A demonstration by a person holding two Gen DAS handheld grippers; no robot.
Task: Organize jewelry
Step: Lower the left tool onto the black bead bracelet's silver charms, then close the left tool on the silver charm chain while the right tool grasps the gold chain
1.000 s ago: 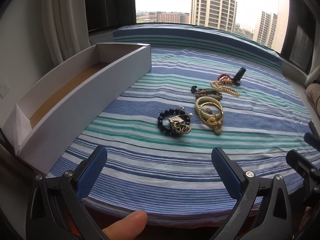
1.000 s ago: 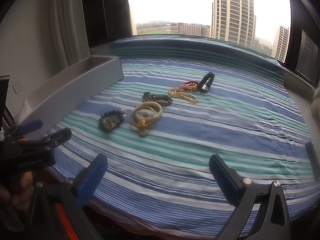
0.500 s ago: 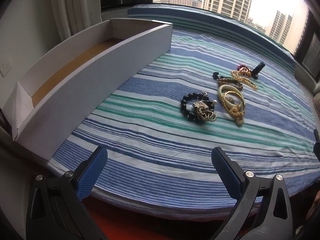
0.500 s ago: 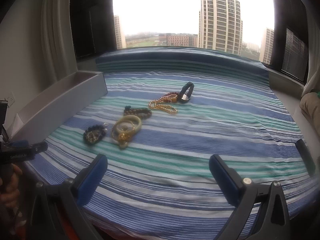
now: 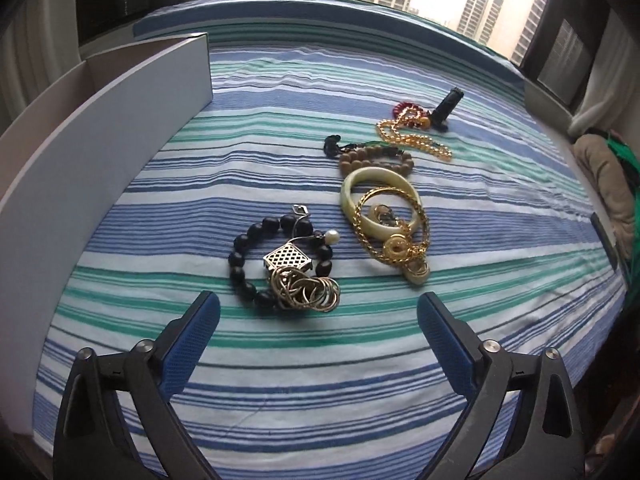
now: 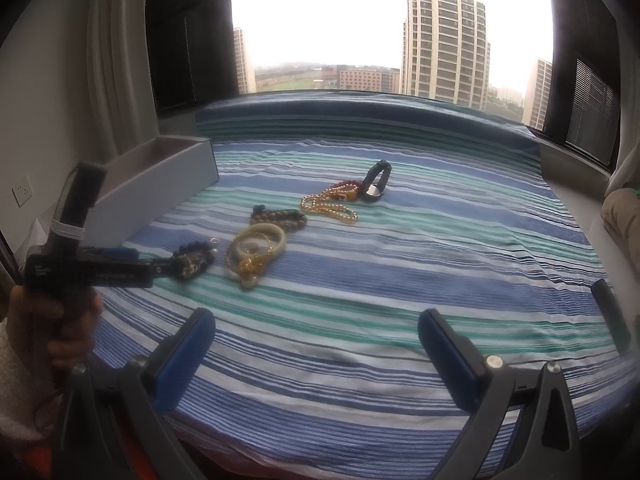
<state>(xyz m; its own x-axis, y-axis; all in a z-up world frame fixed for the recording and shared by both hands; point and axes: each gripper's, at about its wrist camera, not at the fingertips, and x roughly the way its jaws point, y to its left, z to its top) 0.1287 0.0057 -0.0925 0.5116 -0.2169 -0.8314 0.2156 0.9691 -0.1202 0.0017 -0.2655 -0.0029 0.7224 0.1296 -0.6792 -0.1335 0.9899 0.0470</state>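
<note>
Your left gripper (image 5: 318,312) hangs just short of the black bead bracelet (image 5: 256,258) on the striped bed cover (image 5: 280,380); its fingers are closing, with nothing between them yet. Only this close view shows the silver rings (image 5: 308,292) and pearl on it. Your right gripper (image 6: 316,336) is spread wide and empty. Its view shows your left hand (image 6: 60,320), but the tool hides part of that bracelet. The grey box (image 5: 100,128) is cut off at the left.
</note>
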